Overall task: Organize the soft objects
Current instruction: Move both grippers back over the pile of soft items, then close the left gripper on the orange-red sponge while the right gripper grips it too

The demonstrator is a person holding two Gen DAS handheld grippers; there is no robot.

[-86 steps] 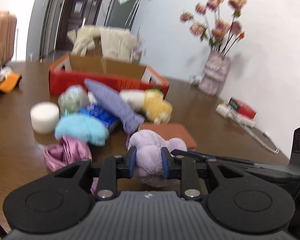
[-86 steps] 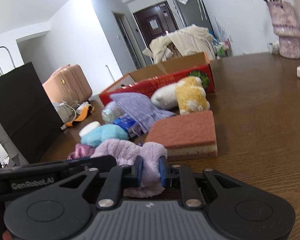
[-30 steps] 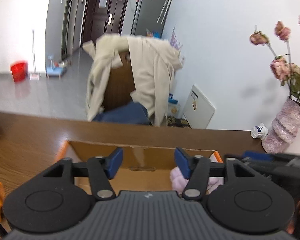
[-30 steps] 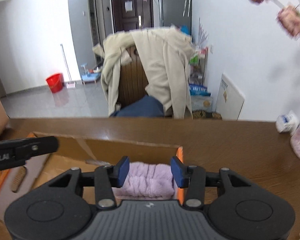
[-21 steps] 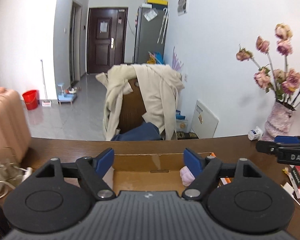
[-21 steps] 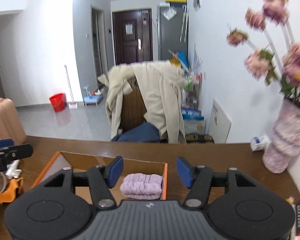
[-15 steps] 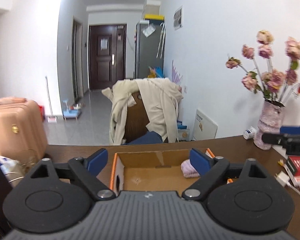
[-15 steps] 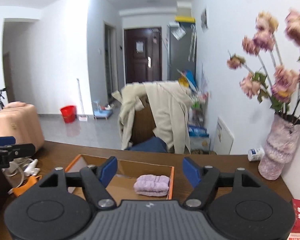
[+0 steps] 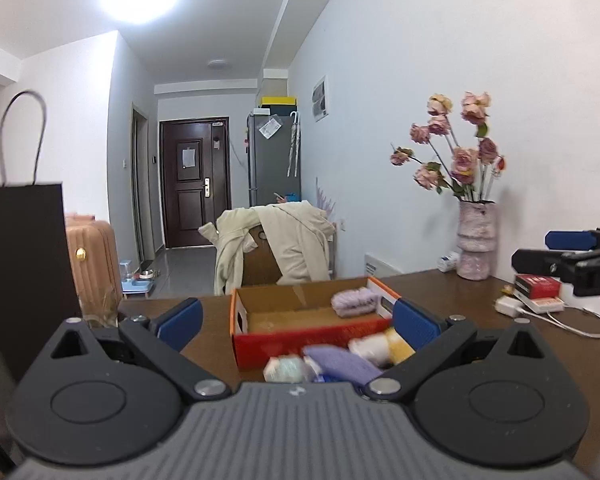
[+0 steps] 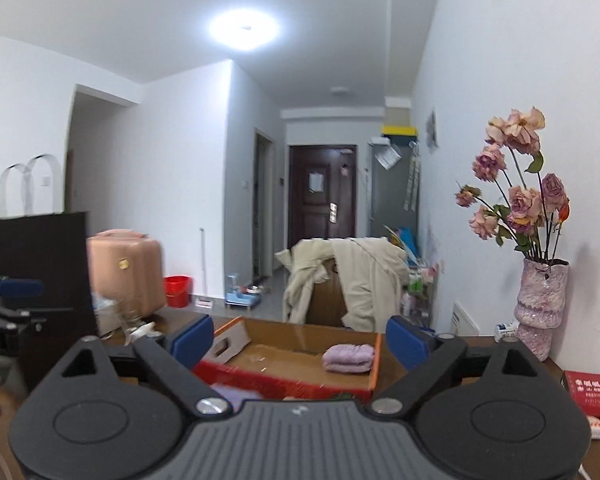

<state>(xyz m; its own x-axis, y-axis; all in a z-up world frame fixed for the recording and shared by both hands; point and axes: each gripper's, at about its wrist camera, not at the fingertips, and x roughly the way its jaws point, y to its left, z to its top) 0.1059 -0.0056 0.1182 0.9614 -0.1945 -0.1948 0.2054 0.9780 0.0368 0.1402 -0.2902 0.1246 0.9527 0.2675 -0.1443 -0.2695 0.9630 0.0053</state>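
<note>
Two grippers: we hold one in each hand, both well back from the box, level with the table.
Left gripper [image 9: 296, 322]: our jaws have just been opening and stand wide apart, with nothing gripped between the blue pads.
Right gripper [image 10: 298, 338]: our jaws have likewise just been opening and stand wide, clasping nothing.
Cardboard box [image 9: 312, 330]: we see it open-topped on the brown table [image 9: 480, 344], red along its near side, orange at the rim.
Lilac plush [image 10: 348, 358]: it lies inside the box, against the right-hand wall.
Loose soft things [image 9: 340, 360]: we see a blurred cluster, purple, cream-and-yellow and pale green, on the table just in front of the box.
Vase of flowers [image 10: 542, 306]: it stands upright at the table's far right, by the wall.
Black paper bag [image 9: 24, 272]: it stands at our left.
</note>
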